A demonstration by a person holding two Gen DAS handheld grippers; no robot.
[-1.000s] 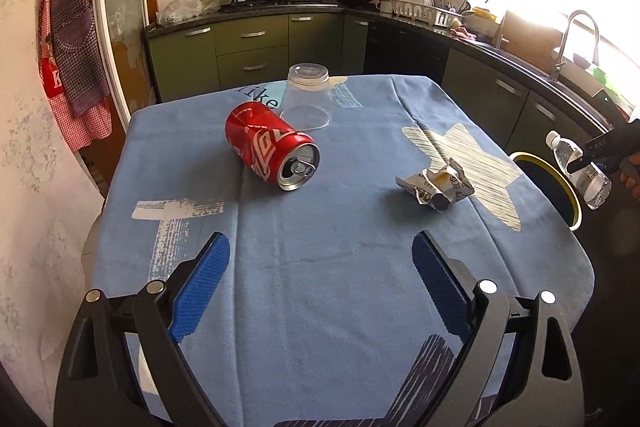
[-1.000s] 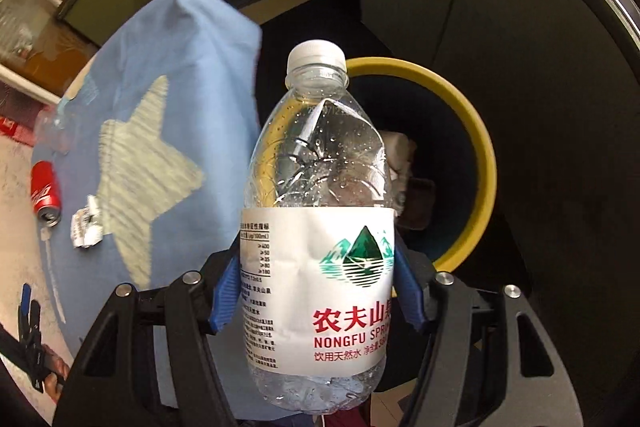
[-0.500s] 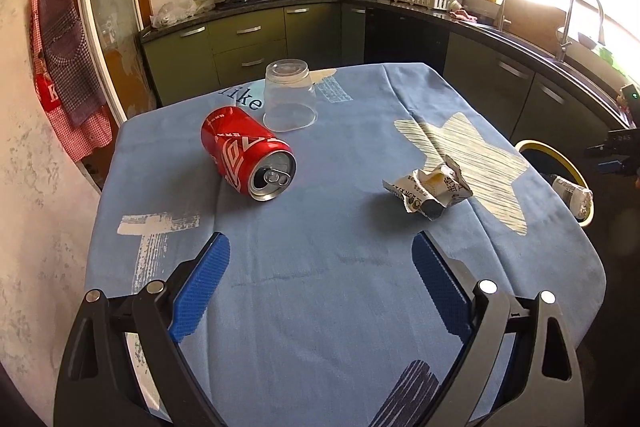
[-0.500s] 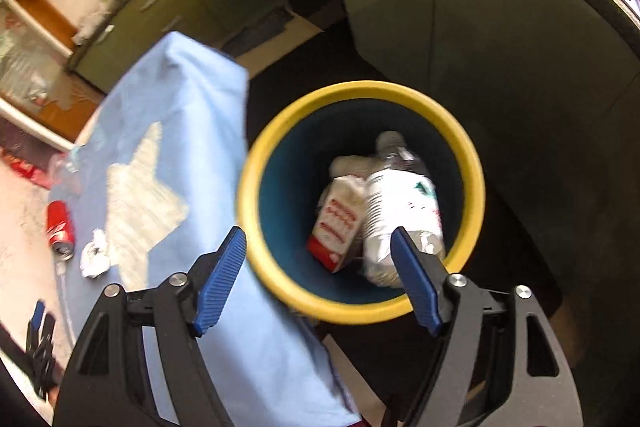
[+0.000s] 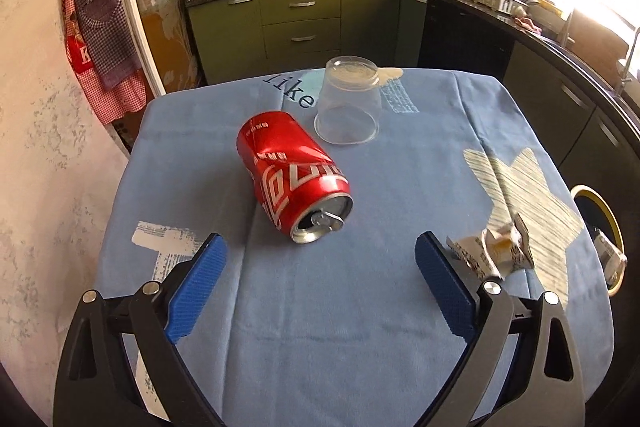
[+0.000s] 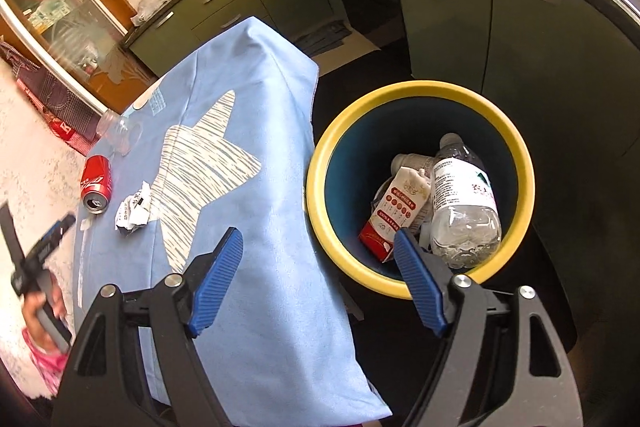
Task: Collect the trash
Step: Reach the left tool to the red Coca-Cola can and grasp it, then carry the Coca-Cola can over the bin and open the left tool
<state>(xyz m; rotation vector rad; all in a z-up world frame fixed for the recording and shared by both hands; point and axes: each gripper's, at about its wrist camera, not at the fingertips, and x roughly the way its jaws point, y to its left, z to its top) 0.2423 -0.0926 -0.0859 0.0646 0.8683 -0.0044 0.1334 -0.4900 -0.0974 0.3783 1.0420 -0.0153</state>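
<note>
Gone from my right gripper [image 6: 318, 253] is the water bottle [image 6: 464, 205]: a second ago it was pinched between the blue pads, and it now lies in the yellow-rimmed bin [image 6: 420, 93] on the floor beside the table. The jaws have just been opening and stand spread with nothing between them, hanging over the edge of the blue tablecloth [image 6: 272, 267] and the bin's near rim.

In the bin I count that one bottle, one red-and-white carton [image 6: 394, 211] leaning against it, and one more pale piece behind them that I cannot make out.

My left gripper [image 5: 320, 255] has come closer over the table; the can now looks larger and sits nearer its pads. Its jaws are spread wide and hold nothing.

On the cloth I count three things: one red soda can [image 5: 290, 173] lying on its side with its opened end toward me, one clear plastic cup [image 5: 350, 101] standing upside down just behind it, and one crumpled paper wrapper [image 5: 498, 249] near the right pad, by the pale star print. The can lies ahead of the left jaws, between their lines but not yet touched.

One hand [image 6: 40, 311] grips the left tool's handle in the right wrist view.
</note>
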